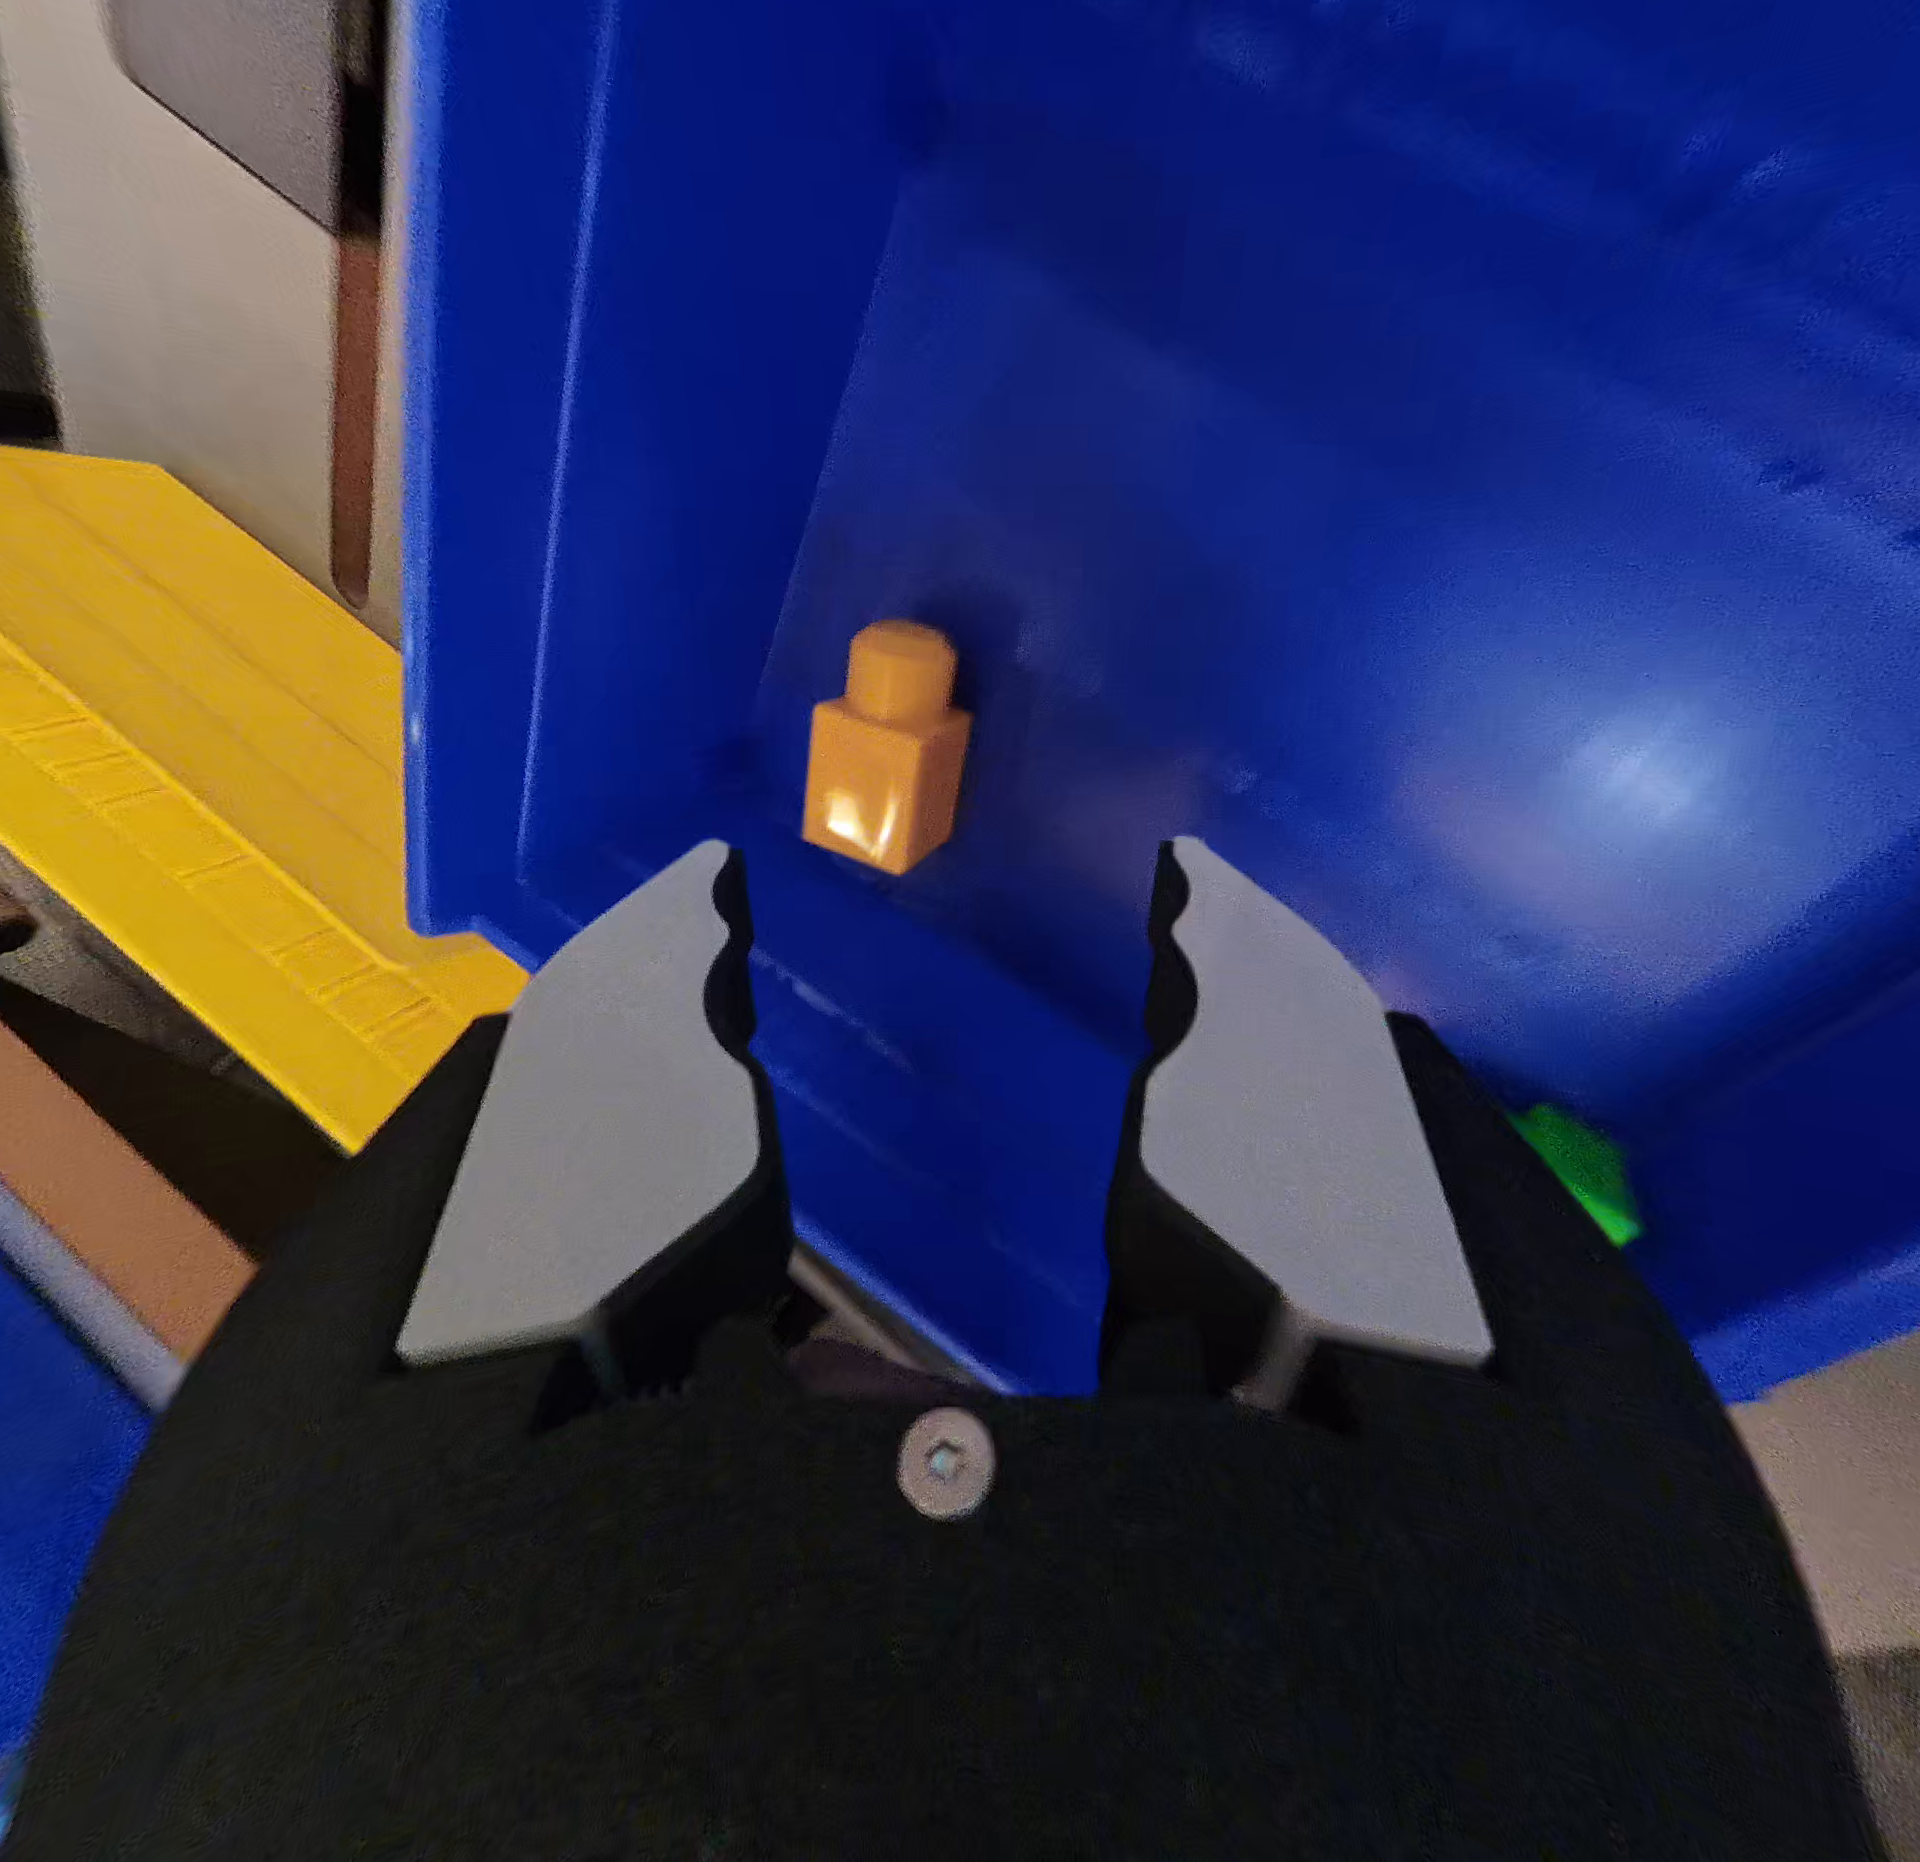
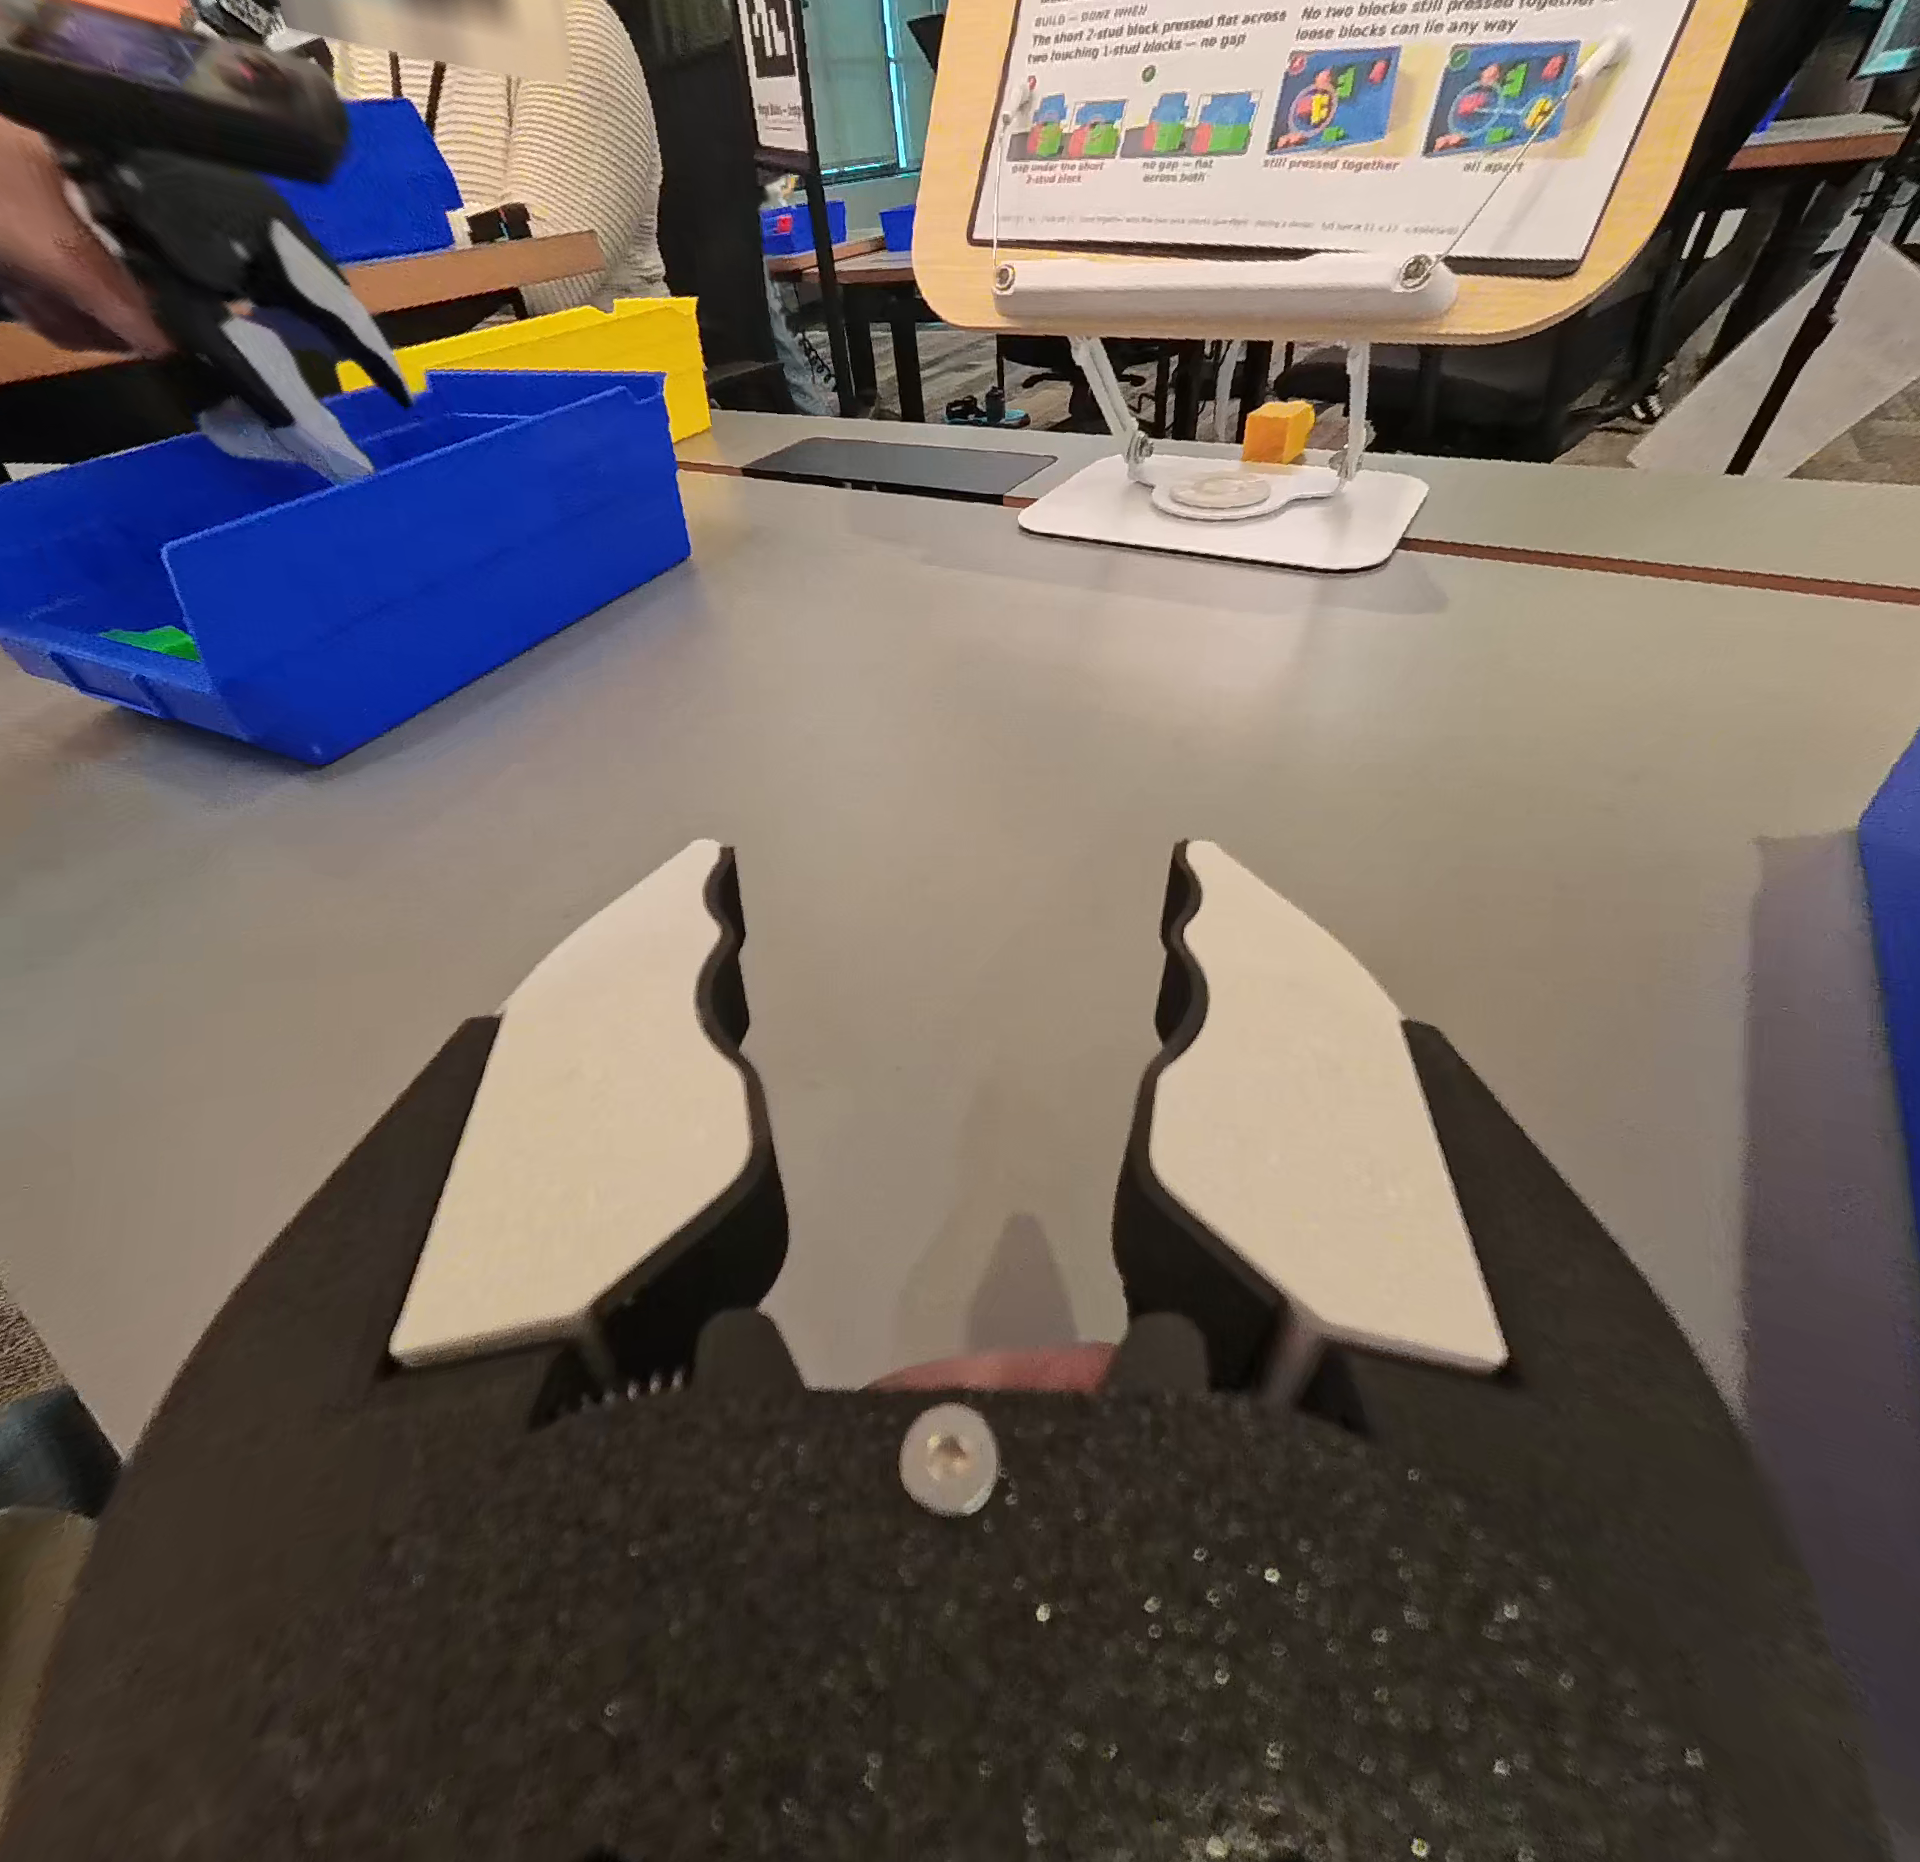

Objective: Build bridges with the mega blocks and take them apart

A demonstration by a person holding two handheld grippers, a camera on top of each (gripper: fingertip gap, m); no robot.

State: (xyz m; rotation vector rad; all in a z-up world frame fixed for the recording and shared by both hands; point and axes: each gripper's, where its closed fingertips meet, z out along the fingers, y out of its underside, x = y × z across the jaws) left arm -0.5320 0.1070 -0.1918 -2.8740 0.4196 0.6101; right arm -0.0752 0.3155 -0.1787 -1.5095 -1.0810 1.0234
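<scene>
Left gripper over blue bin, jaws wide, empty.
Orange one-stud block on bin floor, just beyond fingertips; green block nearer the bin's corner. Right gripper wide, empty, above grey table; another orange block sits behind the stand's base.

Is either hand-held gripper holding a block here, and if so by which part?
Nothing is held. The left hand-held gripper is open over the blue bin, just short of the orange one-stud block. The right hand-held gripper is open above the grey table.
</scene>
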